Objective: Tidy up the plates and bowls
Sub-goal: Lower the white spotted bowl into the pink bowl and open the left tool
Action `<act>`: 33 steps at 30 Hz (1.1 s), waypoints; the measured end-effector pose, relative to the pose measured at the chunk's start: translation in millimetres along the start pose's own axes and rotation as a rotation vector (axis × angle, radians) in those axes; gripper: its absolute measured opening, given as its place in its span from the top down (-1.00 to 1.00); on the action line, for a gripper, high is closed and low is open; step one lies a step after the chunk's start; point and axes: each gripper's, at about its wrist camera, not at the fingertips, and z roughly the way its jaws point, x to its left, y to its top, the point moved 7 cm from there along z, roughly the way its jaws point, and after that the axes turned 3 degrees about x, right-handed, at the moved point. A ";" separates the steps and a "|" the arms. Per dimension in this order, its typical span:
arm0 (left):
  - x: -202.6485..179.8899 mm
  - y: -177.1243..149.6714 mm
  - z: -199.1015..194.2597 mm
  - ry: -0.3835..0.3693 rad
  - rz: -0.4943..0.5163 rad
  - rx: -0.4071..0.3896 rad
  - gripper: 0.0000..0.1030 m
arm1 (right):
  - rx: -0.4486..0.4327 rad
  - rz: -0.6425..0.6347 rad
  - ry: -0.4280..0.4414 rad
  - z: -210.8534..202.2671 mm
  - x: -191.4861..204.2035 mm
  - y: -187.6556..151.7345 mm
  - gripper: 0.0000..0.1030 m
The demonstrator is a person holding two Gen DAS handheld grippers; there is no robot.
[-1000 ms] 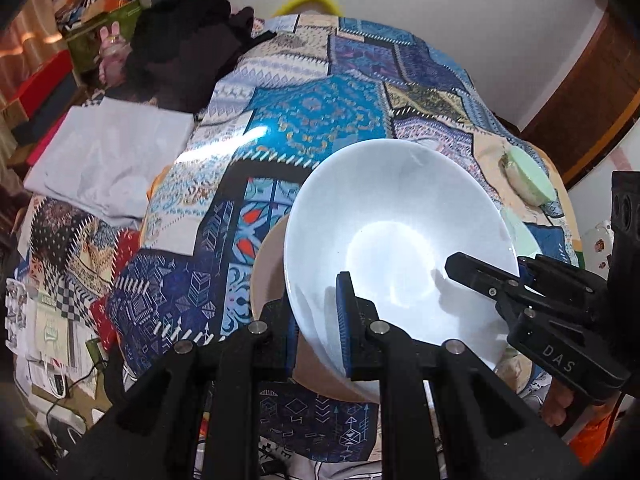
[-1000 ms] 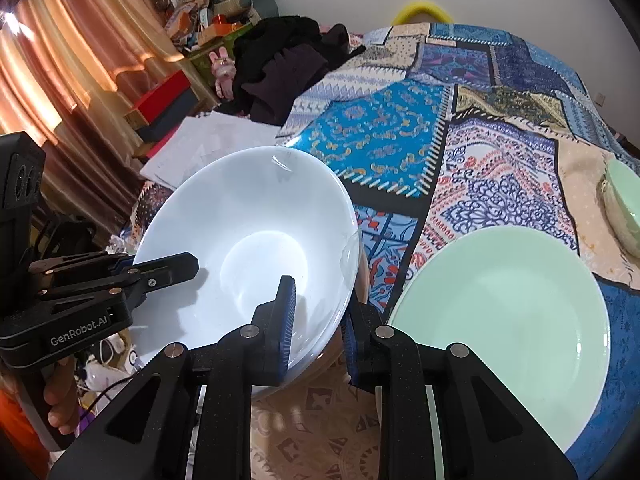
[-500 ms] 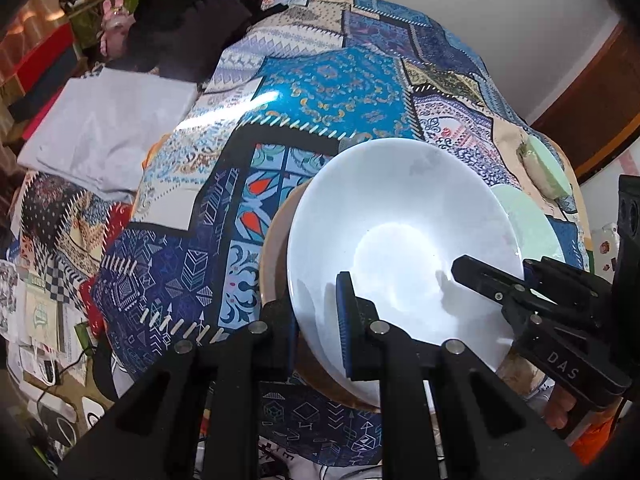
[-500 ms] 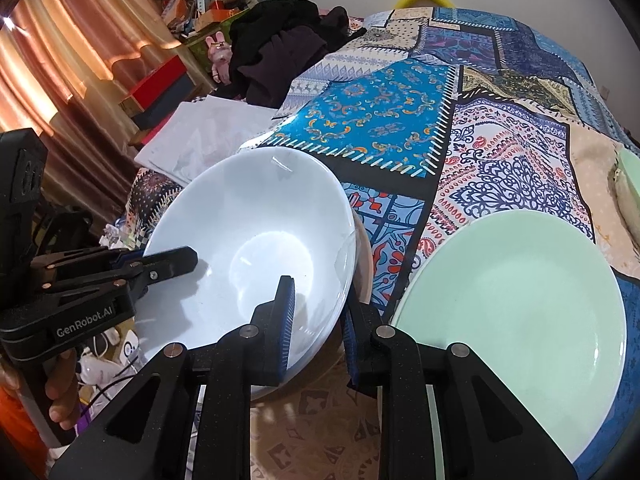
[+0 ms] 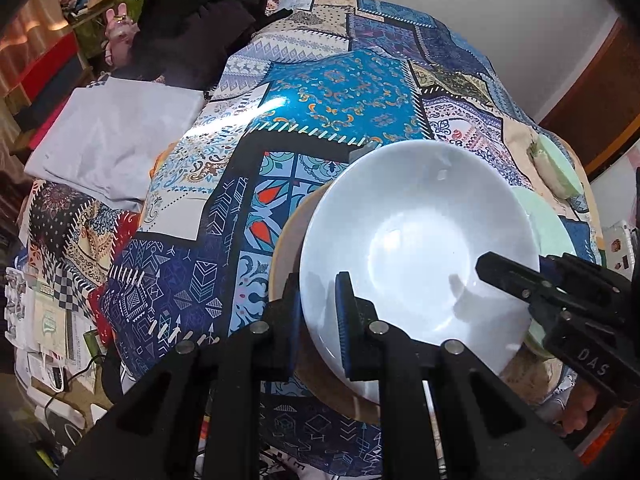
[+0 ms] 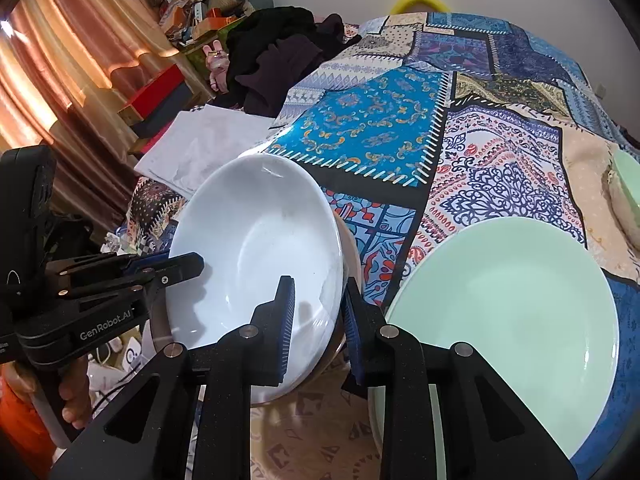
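A white bowl point(image 5: 420, 240) point(image 6: 256, 256) is held between both grippers over a tan plate point(image 5: 288, 240). My left gripper point(image 5: 318, 312) is shut on the bowl's left rim. My right gripper point(image 6: 316, 316) is shut on the bowl's right rim, and it also shows in the left wrist view point(image 5: 532, 280). The left gripper shows in the right wrist view point(image 6: 168, 268). A large pale green plate point(image 6: 508, 312) lies on the patterned cloth just right of the bowl. A small green bowl point(image 5: 558, 168) sits at the far right.
The table is covered by a patchwork cloth point(image 6: 380, 136). A folded white cloth point(image 5: 108, 136) and dark clothes point(image 5: 196, 28) lie at the left edge. Clutter and cables lie below the left edge point(image 5: 52, 340).
The white bowl, held by both grippers, has come lower and a little nearer over the tan plate. Both grips are unchanged.
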 end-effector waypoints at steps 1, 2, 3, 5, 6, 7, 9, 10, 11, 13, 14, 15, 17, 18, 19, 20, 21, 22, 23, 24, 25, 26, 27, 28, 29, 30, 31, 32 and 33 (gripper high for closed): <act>0.0 0.2 0.3 0.002 0.002 0.000 0.70 | 0.001 -0.002 -0.001 -0.6 0.1 -0.5 0.56; 0.1 0.6 0.6 0.003 0.003 0.001 0.70 | 0.001 -0.004 -0.002 -0.9 0.0 -0.9 0.56; 0.1 1.1 1.0 0.005 0.005 0.002 0.70 | 0.003 -0.006 -0.002 -1.1 -0.4 -1.2 0.56; -1.0 1.3 1.0 0.010 0.010 0.005 0.70 | -0.004 -0.005 -0.011 -3.5 -3.0 -1.0 0.56; -1.2 1.2 0.8 0.009 0.010 0.006 0.70 | -0.010 -0.005 -0.015 -5.0 -3.9 -0.6 0.55; -1.3 1.4 0.5 0.006 0.007 0.006 0.70 | -0.017 -0.005 -0.015 -7.5 -5.1 -0.1 0.54; -1.7 2.3 -2.0 0.009 0.004 -0.005 0.70 | -0.025 -0.002 -0.011 -11.7 -6.5 0.9 0.53; -1.4 3.5 -5.0 0.019 0.007 -0.016 0.70 | -0.027 -0.002 -0.013 -13.5 -7.6 1.3 0.51; -1.4 4.3 -7.6 0.026 0.012 -0.024 0.70 | -0.031 -0.004 -0.017 -15.4 -8.9 1.8 0.51; -4.9 7.2 -16.2 0.035 0.033 -0.051 0.70 | -0.042 -0.003 -0.025 -20.4 -12.2 2.2 0.50; -5.8 8.2 -18.5 0.033 0.039 -0.054 0.70 | -0.049 0.000 -0.026 -24.2 -14.7 2.6 0.50; -8.7 9.7 -22.8 0.031 0.045 -0.062 0.70 | -0.055 0.002 -0.028 -26.9 -16.9 2.8 0.50; -11.5 11.8 -29.5 0.029 0.053 -0.074 0.70 | -0.072 0.005 -0.036 -35.1 -22.8 3.9 0.49; -15.5 13.7 -33.9 0.027 0.061 -0.083 0.69 | -0.082 0.005 -0.043 -40.4 -26.3 4.3 0.48; -18.0 15.1 -37.0 0.024 0.064 -0.089 0.69 | -0.093 0.004 -0.052 -45.8 -29.9 5.0 0.46; -22.5 17.2 -40.8 0.019 0.069 -0.097 0.69 | -0.104 0.003 -0.062 -51.1 -33.5 6.0 0.44; -26.7 19.0 -43.7 0.014 0.072 -0.102 0.64 | -0.115 0.001 -0.072 -56.1 -37.4 6.8 0.40; -30.9 20.8 -46.4 0.006 0.074 -0.107 0.55 | -0.130 0.002 -0.086 -62.6 -42.9 7.8 0.36; -35.5 22.6 -49.0 -0.003 0.075 -0.113 0.49 | -0.145 0.005 -0.100 -69.8 -49.8 8.8 0.34; -42.6 25.7 -52.8 -0.011 0.079 -0.125 0.39 | -0.153 0.007 -0.108 -74.0 -54.7 9.6 0.28; -49.0 28.4 -55.6 -0.015 0.085 -0.135 0.31 | -0.169 0.015 -0.121 -81.3 -63.4 10.2 0.23; -54.0 30.0 -57.9 -0.018 0.092 -0.142 0.27 | -0.177 0.020 -0.128 -85.8 -68.8 10.4 0.20; -63.2 33.6 -61.0 -0.020 0.107 -0.155 0.18 | -0.187 0.027 -0.136 -90.7 -75.7 10.8 0.18; -70.6 37.2 -63.3 -0.022 0.119 -0.164 0.10 | -0.197 0.035 -0.148 -96.5 -84.3 10.9 0.17; -76.4 39.4 -64.8 -0.024 0.126 -0.171 0.06 | -0.205 0.044 -0.160 -102.0 -92.5 10.6 0.16; -86.4 43.6 -66.9 -0.030 0.138 -0.181 -0.01 | -0.212 0.054 -0.171 -106.8 -100.7 10.2 0.12; -92.7 46.2 -67.8 -0.034 0.145 -0.186 -0.08 | -0.221 0.069 -0.186 -112.7 -112.3 10.0 0.07; -101.7 49.9 -68.6 -0.040 0.155 -0.193 -0.12 | -0.227 0.078 -0.194 -116.7 -119.0 9.6 0.05; -109.1 53.4 -68.5 -0.044 0.161 -0.195 -0.23 | -0.234 0.088 -0.205 -121.4 -127.4 9.3 0.04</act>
